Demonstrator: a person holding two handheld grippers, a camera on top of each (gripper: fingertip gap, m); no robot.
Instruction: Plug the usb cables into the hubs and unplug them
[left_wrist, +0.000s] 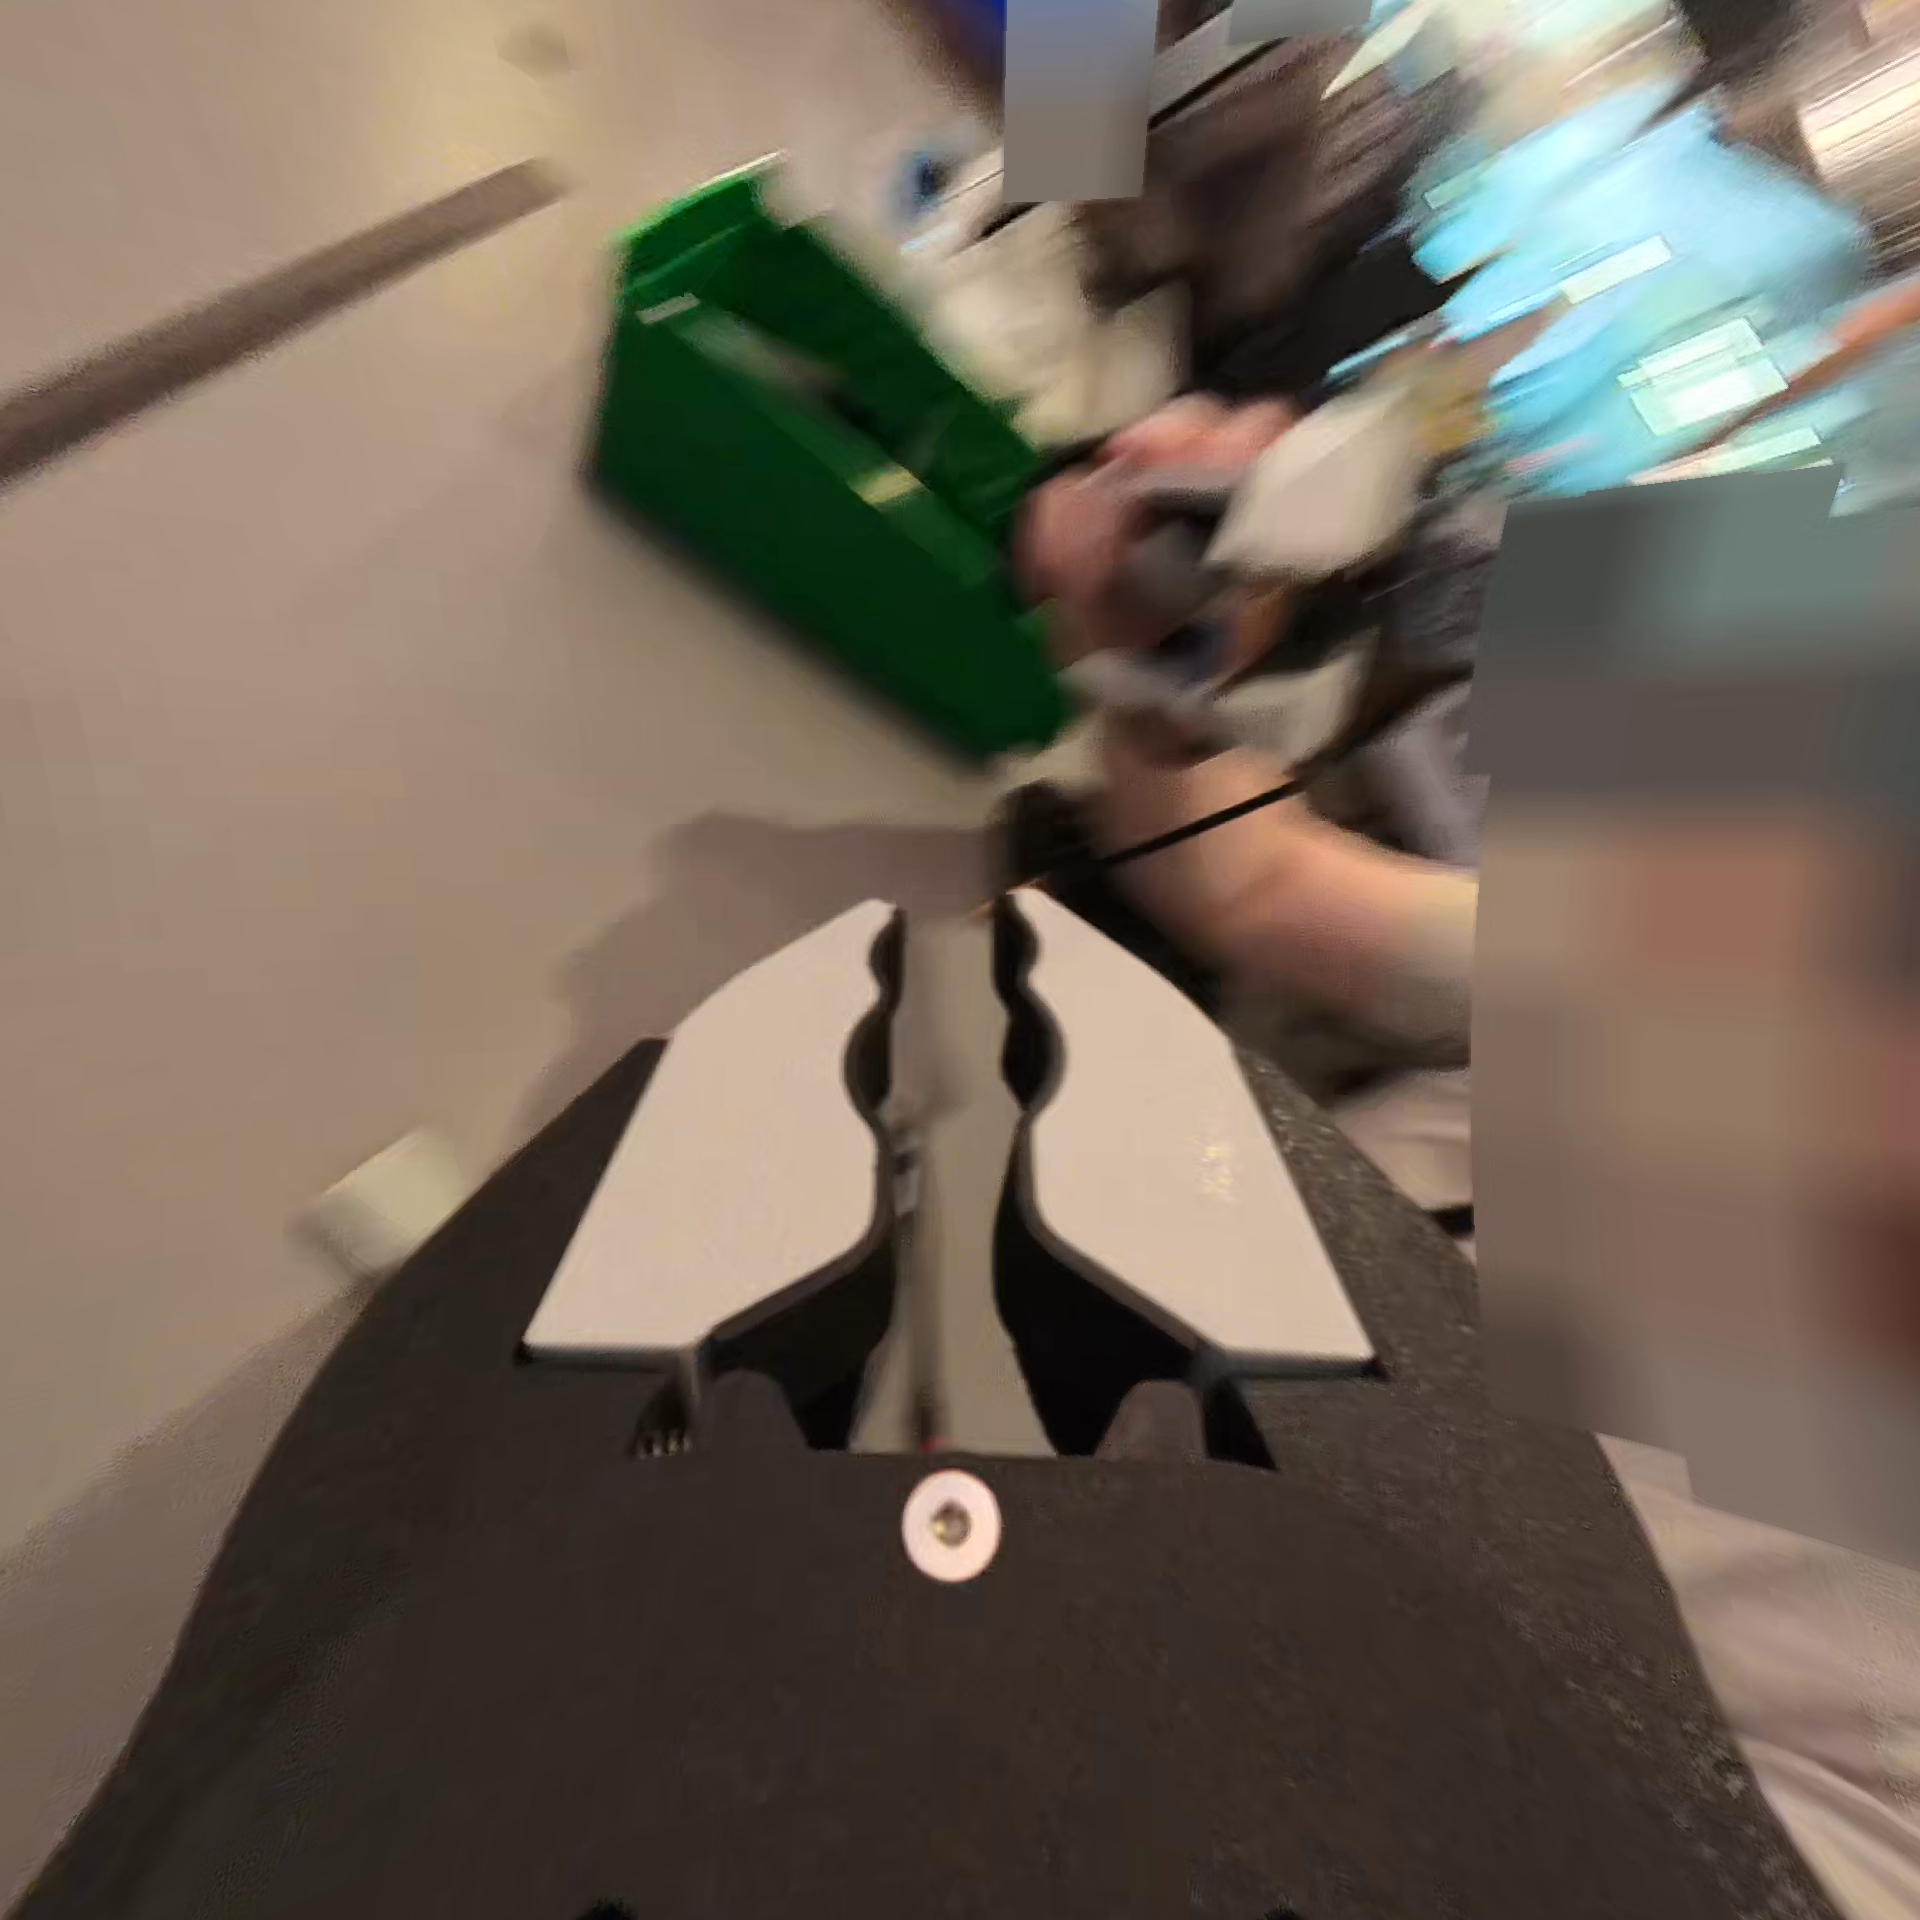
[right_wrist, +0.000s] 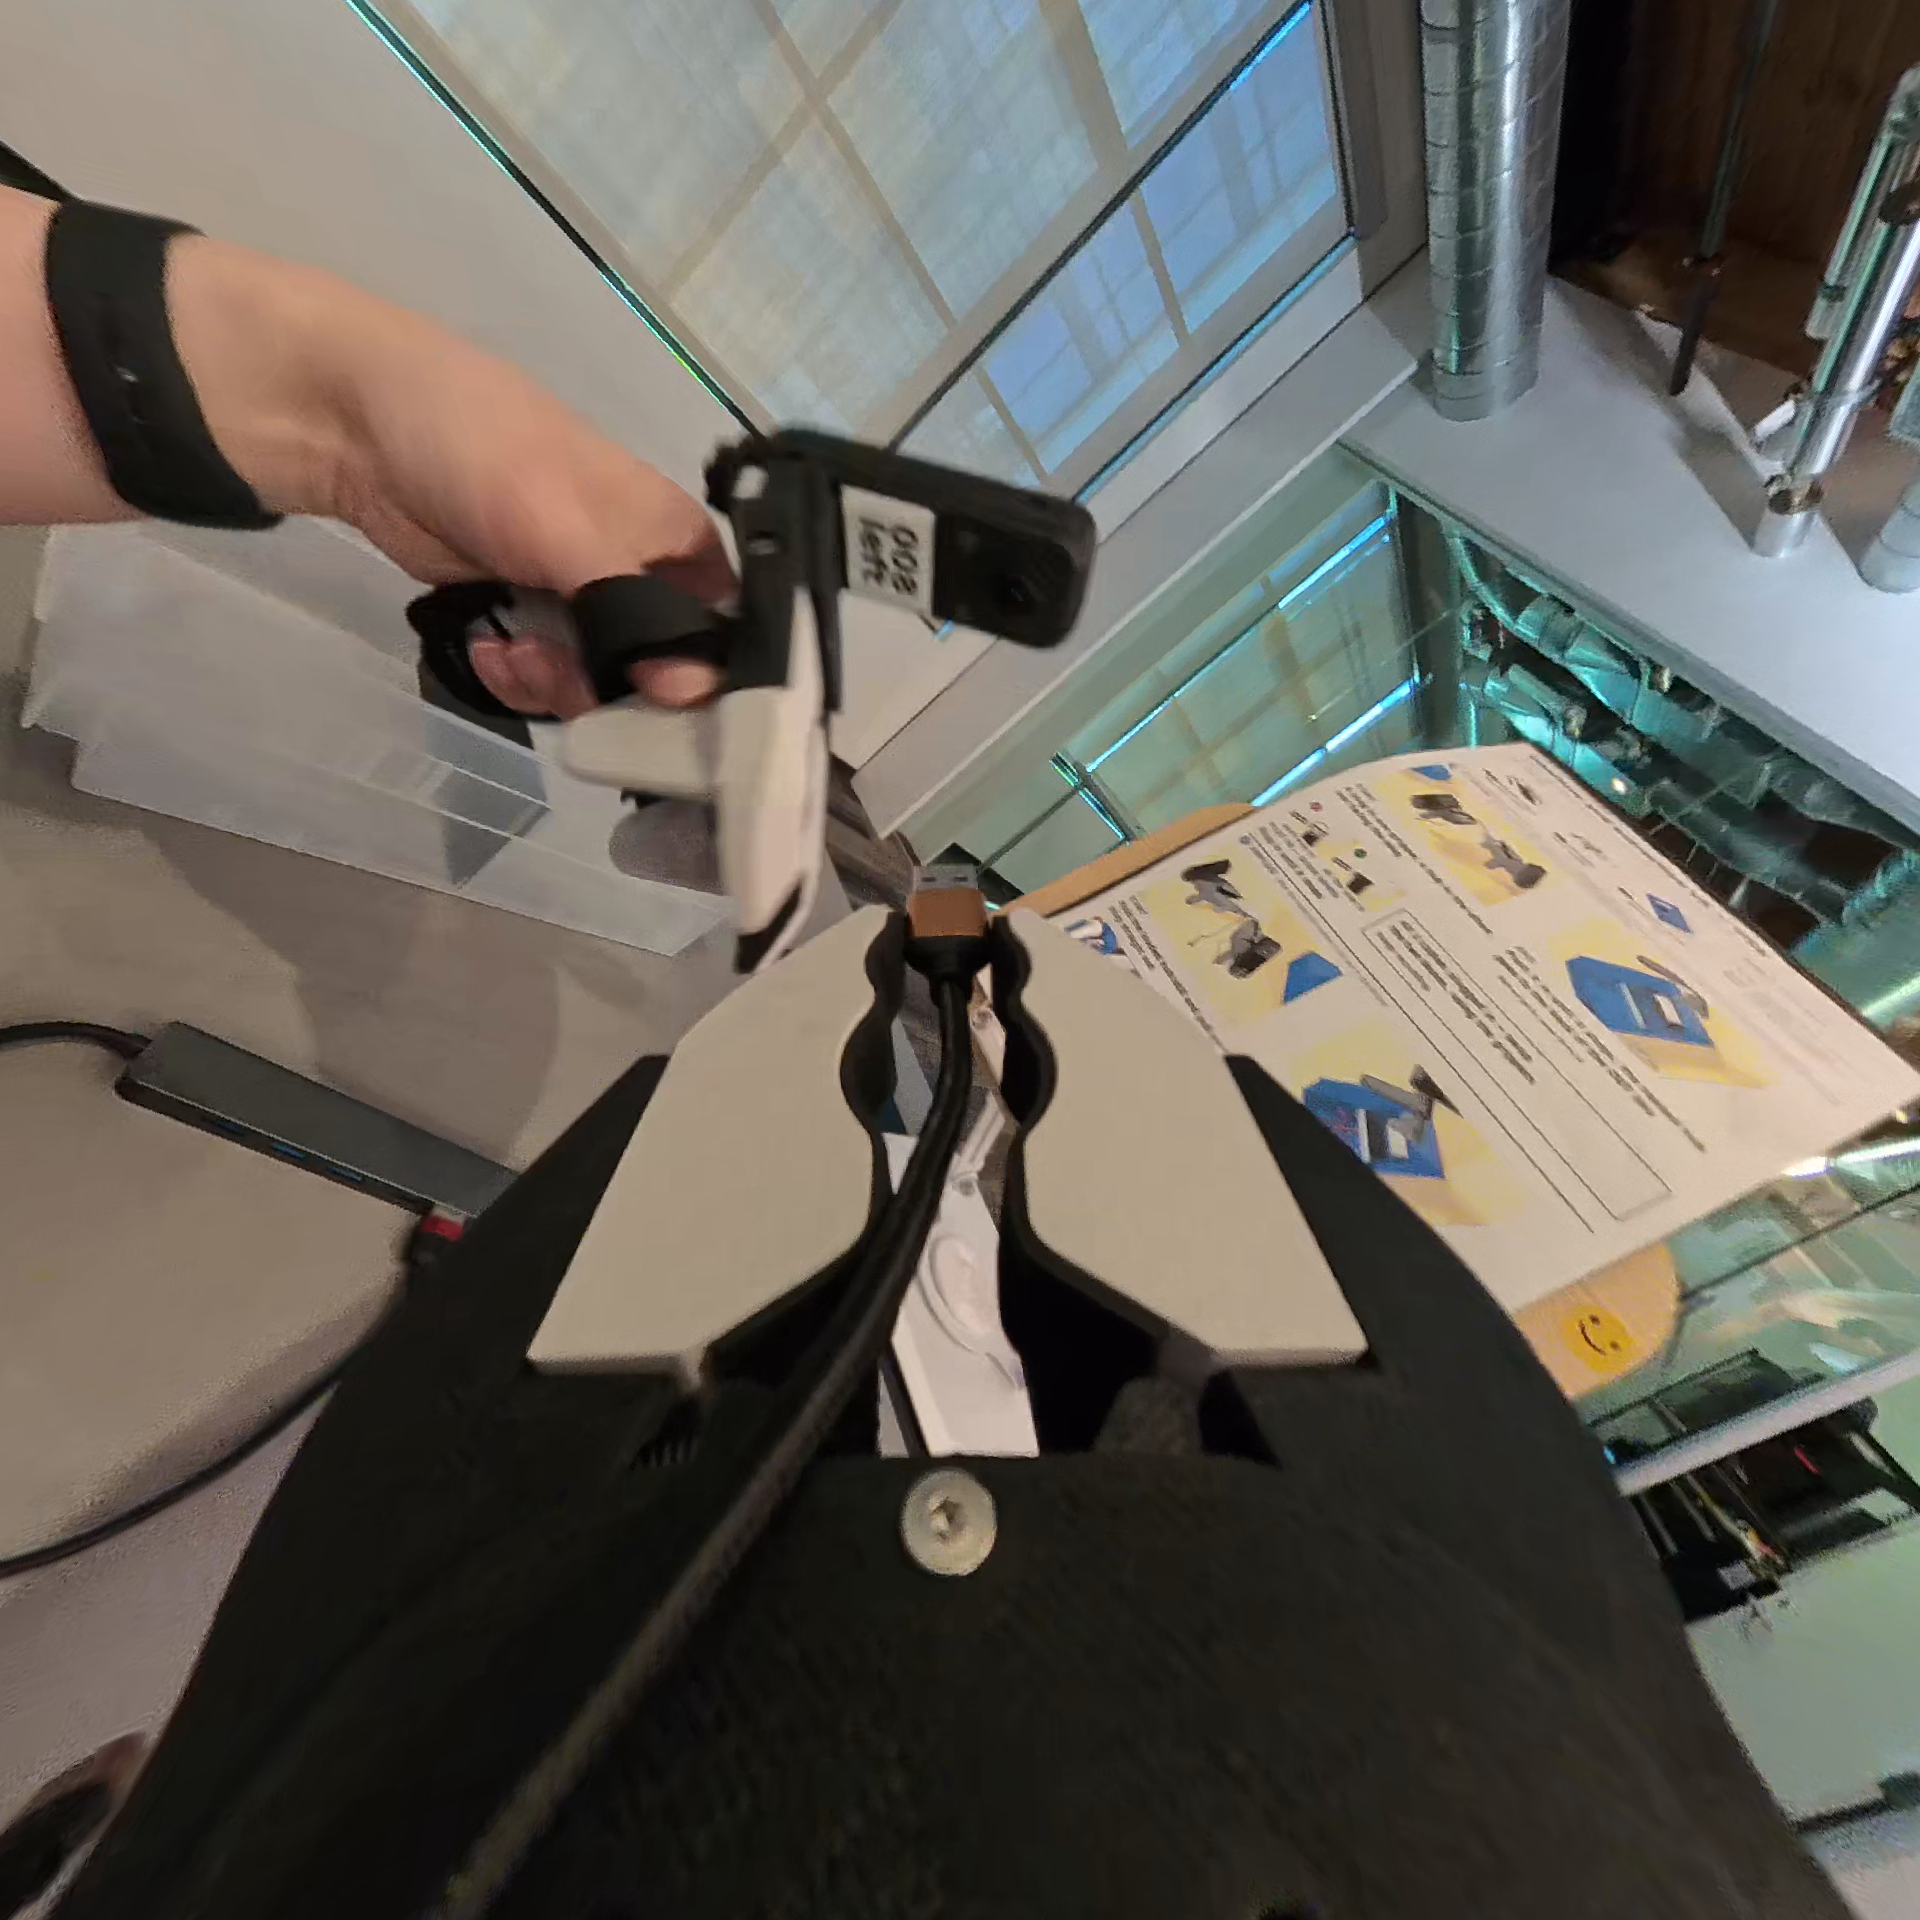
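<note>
Right gripper (right_wrist: 943, 925) pinches a USB plug (right_wrist: 943, 912) at frame centre, black cable (right_wrist: 914, 1174) trailing back. Left gripper (left_wrist: 945, 914), fingers narrowly parted, holds nothing; it carries a white printed label (right_wrist: 891, 559). Grey hub (right_wrist: 312, 1117) lies at left.

1. My right tool (right_wrist: 948, 920) has smooth matt grey plastic fingers on a rough, grainy black body.
2. The USB plug (right_wrist: 943, 912) it pinches has a shiny metal tip and a copper-toned collar; its black cable (right_wrist: 831, 1382) looks braided.
3. The hub (right_wrist: 312, 1117) is matt dark grey metal.
4. The counter (right_wrist: 208, 1351) is smooth and pale.
5. The bin (left_wrist: 810, 468) looks like glossy green plastic.
</note>
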